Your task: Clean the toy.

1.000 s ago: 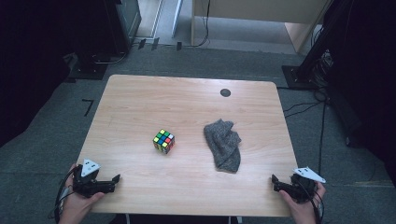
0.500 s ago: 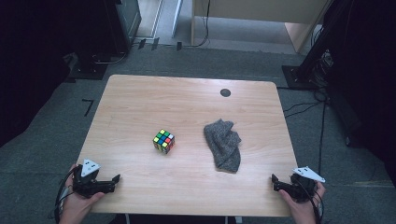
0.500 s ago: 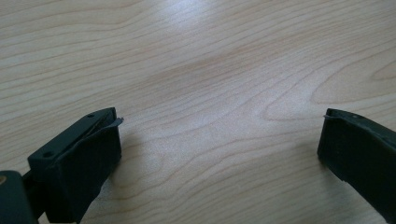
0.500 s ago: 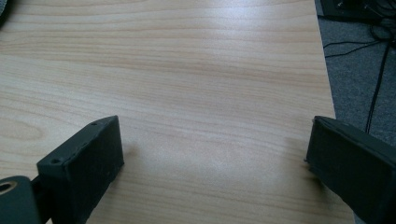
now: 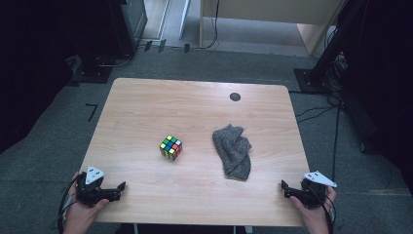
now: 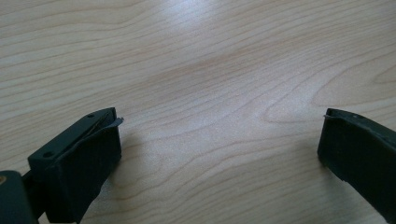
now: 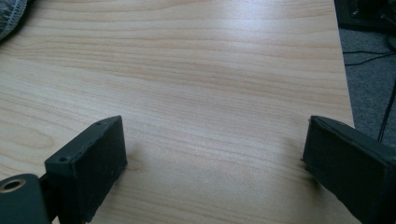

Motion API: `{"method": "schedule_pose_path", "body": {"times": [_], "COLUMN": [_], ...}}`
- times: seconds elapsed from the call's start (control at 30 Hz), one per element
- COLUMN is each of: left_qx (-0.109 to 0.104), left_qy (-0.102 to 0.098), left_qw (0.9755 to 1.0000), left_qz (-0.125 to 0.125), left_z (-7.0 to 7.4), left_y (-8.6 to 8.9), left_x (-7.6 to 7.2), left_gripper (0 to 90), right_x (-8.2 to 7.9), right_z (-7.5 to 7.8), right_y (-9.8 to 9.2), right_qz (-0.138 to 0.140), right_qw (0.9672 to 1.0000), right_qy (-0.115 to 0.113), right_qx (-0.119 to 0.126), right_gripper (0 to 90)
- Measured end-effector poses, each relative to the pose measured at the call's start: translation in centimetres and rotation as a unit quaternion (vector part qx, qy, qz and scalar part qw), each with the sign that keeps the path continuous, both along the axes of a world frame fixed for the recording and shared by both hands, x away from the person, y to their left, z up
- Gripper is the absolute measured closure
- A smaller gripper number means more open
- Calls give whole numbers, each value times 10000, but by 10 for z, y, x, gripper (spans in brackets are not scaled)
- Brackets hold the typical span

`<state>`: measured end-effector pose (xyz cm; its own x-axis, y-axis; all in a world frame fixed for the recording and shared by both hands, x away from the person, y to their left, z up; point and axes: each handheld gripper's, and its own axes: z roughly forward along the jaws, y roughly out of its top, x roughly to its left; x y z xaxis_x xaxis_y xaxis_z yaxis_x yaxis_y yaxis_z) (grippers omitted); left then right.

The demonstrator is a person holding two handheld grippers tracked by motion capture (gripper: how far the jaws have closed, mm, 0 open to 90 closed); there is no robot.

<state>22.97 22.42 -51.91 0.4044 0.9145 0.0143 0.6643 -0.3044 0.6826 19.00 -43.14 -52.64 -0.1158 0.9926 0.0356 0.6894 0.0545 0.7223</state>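
Left gripper [image 5: 119,186]: I hold it low at my near-left corner of the bench, jaws spread wide with nothing between them but bare wood; in the left gripper view both black jaws stand far apart over the grain. I judge this a waiting pose, mouth ready for something boxy.

Right gripper [image 5: 284,185]: parked at my near-right corner, jaws likewise spread wide and empty, tips pointing inward across the bench. Kept low and back, I think, so neither tool shadows the things in the middle.

Bench [image 5: 146,107]: pale wood, bare around both grippers, which leaves each a free path forward.

Grey cloth [image 5: 233,150]: crumpled in a loose heap, ahead and to the left of my right gripper, near but not touching it; its edge peeks in at the top-left corner of the right gripper view [image 7: 10,14]. It is the closer thing for that hand.

Puzzle cube [image 5: 170,147]: coloured, sitting flat, ahead and to the right of my left gripper, well apart from it and beside the cloth without contact.

Black disc [image 5: 235,96]: a small round mark far beyond both grippers, near the far edge.

Step in hand: as I judge it, nothing is grasped yet; each gripper faces its nearer thing.
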Motion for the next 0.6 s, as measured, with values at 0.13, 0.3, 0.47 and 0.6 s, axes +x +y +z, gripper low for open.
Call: {"method": "schedule_pose_path", "body": {"times": [0.13, 0.3, 0.47, 0.6], "left_qx": [-1, -1, -1, 0], "left_qy": [1, 1, 1, 2], "left_qw": [10000, 10000, 10000, 10000], "left_qz": [4, 13, 13, 12], "left_z": [0, 0, 0, 0], "left_y": [0, 0, 0, 0], "left_x": [0, 0, 0, 0], "left_gripper": [0, 0, 0, 0], "right_x": [-1, 0, 0, -1], "right_z": [0, 0, 0, 0], "right_y": [-1, 1, 1, 1], "right_qz": [19, 6, -3, -6], "right_qw": [10000, 10000, 10000, 10000], "right_qy": [-21, -8, -11, -14], "right_qx": [64, -25, -18, -15], "right_gripper": [67, 69, 70, 73]}}
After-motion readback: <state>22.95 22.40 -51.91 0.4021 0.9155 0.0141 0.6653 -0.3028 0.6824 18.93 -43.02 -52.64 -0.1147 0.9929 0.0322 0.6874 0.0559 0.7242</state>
